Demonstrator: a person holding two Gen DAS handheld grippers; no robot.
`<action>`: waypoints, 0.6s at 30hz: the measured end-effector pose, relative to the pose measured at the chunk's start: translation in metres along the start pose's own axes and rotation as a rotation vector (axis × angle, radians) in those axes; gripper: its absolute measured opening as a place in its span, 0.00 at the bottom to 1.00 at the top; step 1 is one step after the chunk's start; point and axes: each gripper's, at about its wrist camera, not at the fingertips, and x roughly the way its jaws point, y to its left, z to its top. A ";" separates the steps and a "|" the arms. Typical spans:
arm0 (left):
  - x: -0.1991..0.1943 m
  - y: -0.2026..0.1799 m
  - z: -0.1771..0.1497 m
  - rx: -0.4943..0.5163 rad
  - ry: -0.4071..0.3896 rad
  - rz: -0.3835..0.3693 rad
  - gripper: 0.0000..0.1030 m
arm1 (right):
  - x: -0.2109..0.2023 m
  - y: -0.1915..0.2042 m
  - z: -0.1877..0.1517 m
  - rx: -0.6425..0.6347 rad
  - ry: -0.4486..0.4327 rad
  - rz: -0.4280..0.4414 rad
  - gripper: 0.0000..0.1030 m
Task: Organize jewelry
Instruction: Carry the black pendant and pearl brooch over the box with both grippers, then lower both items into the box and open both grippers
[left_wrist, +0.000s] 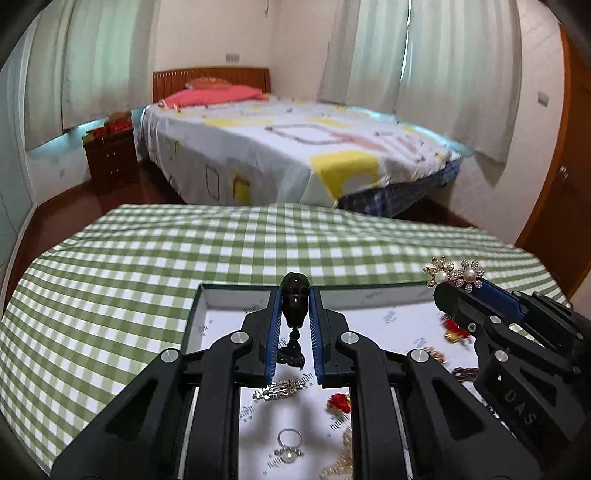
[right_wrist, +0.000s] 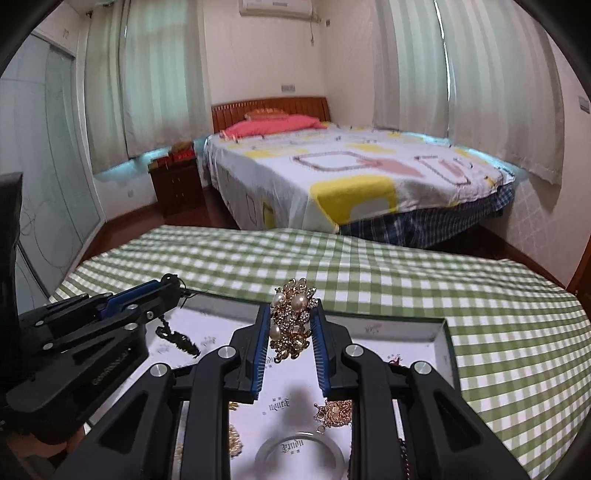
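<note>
Clamping a dark, glossy pendant (left_wrist: 294, 300) between its blue ribbed pads, the left claw (left_wrist: 294, 306) hangs over a shallow white tray (left_wrist: 221, 295) on the green-and-white checked table (left_wrist: 110, 277). The pendant is a smooth, rounded bead shape narrowing to a small knotted tail that dangles below the pads. The right claw (right_wrist: 293, 317) is clenched on a gold brooch (right_wrist: 293, 317), a lumpy openwork cluster set with oval pearls and tiny clear stones.

Both claws hover over the tray, which sits at the near edge of the table; its floor is white paper printed with small dark lettering. From the left wrist view, the right claw (left_wrist: 456, 282) enters at 3 o'clock, the brooch (left_wrist: 452, 275) showing as two pearl-centred flowers above its tips. Only this view shows, on the tray floor, a silver bar-shaped clip (left_wrist: 282, 389) and a red flower piece (left_wrist: 338, 400), and at 6 o'clock a thin silver ring beside a pearl (left_wrist: 288, 445).

From the right wrist view, the left claw (right_wrist: 173, 284) reaches in at 9 o'clock with the pendant's dark cord (right_wrist: 177, 338) trailing onto the tray (right_wrist: 448, 343). Only here appear a clear glassy bangle (right_wrist: 301, 456) at 6 o'clock and a gold filigree piece (right_wrist: 332, 411) beside it.
</note>
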 end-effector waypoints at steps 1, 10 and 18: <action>0.007 -0.001 0.000 0.005 0.016 0.009 0.15 | 0.004 -0.001 -0.001 0.001 0.013 0.001 0.22; 0.047 -0.001 0.001 0.000 0.152 0.035 0.15 | 0.038 -0.007 -0.006 0.027 0.153 0.008 0.22; 0.065 0.000 -0.006 0.003 0.210 0.062 0.15 | 0.054 -0.008 -0.012 0.023 0.230 0.001 0.22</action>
